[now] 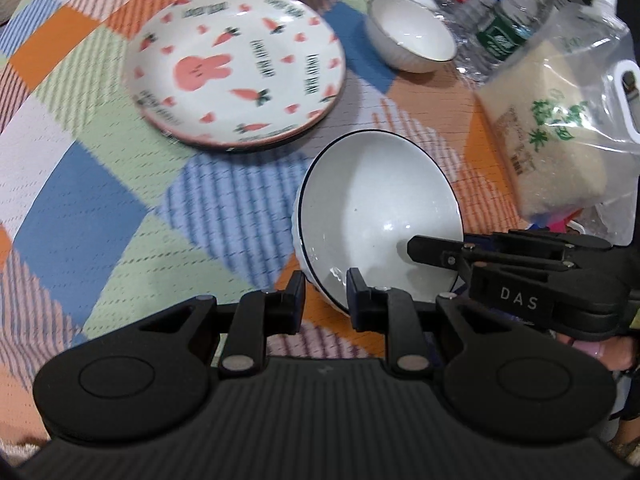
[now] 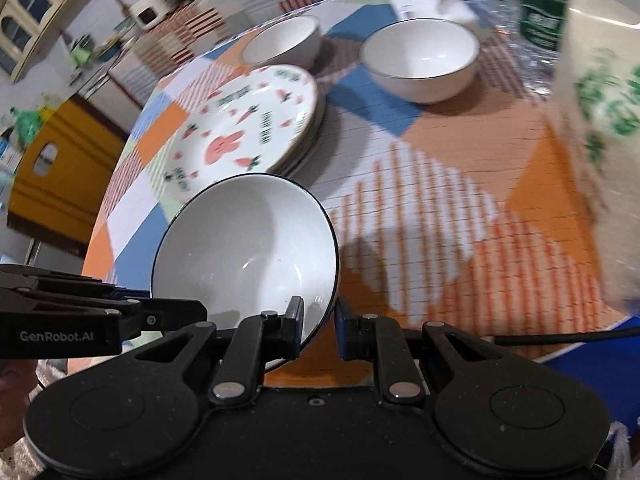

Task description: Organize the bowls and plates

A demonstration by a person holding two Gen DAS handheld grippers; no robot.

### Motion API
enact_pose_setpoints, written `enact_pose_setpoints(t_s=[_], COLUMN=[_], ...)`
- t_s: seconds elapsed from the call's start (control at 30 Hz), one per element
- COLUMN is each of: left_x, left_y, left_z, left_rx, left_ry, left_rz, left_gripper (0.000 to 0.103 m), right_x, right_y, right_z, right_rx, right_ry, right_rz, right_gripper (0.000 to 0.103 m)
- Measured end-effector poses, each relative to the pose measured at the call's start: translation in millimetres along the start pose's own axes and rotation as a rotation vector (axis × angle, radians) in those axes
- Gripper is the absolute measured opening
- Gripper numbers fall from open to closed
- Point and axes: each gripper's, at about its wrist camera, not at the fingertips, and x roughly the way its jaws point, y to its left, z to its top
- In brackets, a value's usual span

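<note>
Nearest both cameras is a white bowl (image 1: 380, 216) with a dark rim, tipped on its side so its mouth faces the lenses, and it looks lifted off the surface (image 1: 100, 184), carried by two grippers at once. The left gripper (image 1: 325, 298) has its jaws drawn close on the bowl's near rim, one finger outside the wall and one inside. The right gripper (image 2: 318, 326) pinches the rim in the same way at another spot, with the wall running between its jaws. Each gripper's black body also crosses the other's view.

The step in hand, as I judge it, is carrying this bowl to join the other bowls. The next move calls for levelling it and lowering it squarely into a waiting bowl, with both pinches kept firm until it seats (a thin rim held at two points could twist or slip if one hand leads).

Beyond the held bowl, toward the middle of the surface, sits a stack of plates (image 1: 236, 68) printed with a pink rabbit and carrots; it seems already gathered. Farther on, toward the far edge, stand two more white bowls, one (image 2: 420, 60) nearer the right side and one (image 2: 282, 42) behind the plates, apart from each other. Either could receive the carried bowl; I cannot tell which is meant.

Along the right edge lie a clear bag of rice (image 1: 560, 120) and water bottles (image 1: 496, 12), close to the nearer standing bowl, so the approach there is tight.
</note>
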Motion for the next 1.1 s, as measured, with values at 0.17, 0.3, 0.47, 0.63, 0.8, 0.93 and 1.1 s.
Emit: enact_pose_setpoints(t_s=[0.17,0.3,0.47,0.63,0.8,0.93,1.1], left_x=[6.7,10.0,15.0,22.8,25.9,18.4,-4.5], left_y=[12.8,15.6,20.2,23.7,24.1,21.2,15.6], left_z=[-4.3,-5.7,-5.4,-7.5,-11.2,-12.5,-12.1], left_rx=[-0.031,-0.035,-0.05,-0.069,-0.078,-0.064,-0.042], left_ry=[0.025,0.044,0.058,0.087,0.101,0.099,0.065], left_rz=[0.031,0.062,0.072,0.069,0.07,0.082,0.081], left_gripper=[0.02,0.02,0.02,0.021,0.022,0.025,0.032], right_x=[16.3,27.9,36.8,42.5,44.5,37.5,5.6], right_y=[12.0,17.7,20.5,19.3,18.3,20.3,26.1], right_z=[3.3,4.3,5.3,5.8,4.7,5.4,9.4], right_rx=[-0.045,-0.075,-0.099,-0.112,-0.13,-0.152,-0.235], right_ry=[0.038,0.066,0.081,0.083,0.078,0.076,0.004], right_rz=[0.009,0.015,0.019,0.02,0.026,0.038,0.024], right_gripper=[0.021,0.02,0.02,0.02,0.02,0.023,0.03])
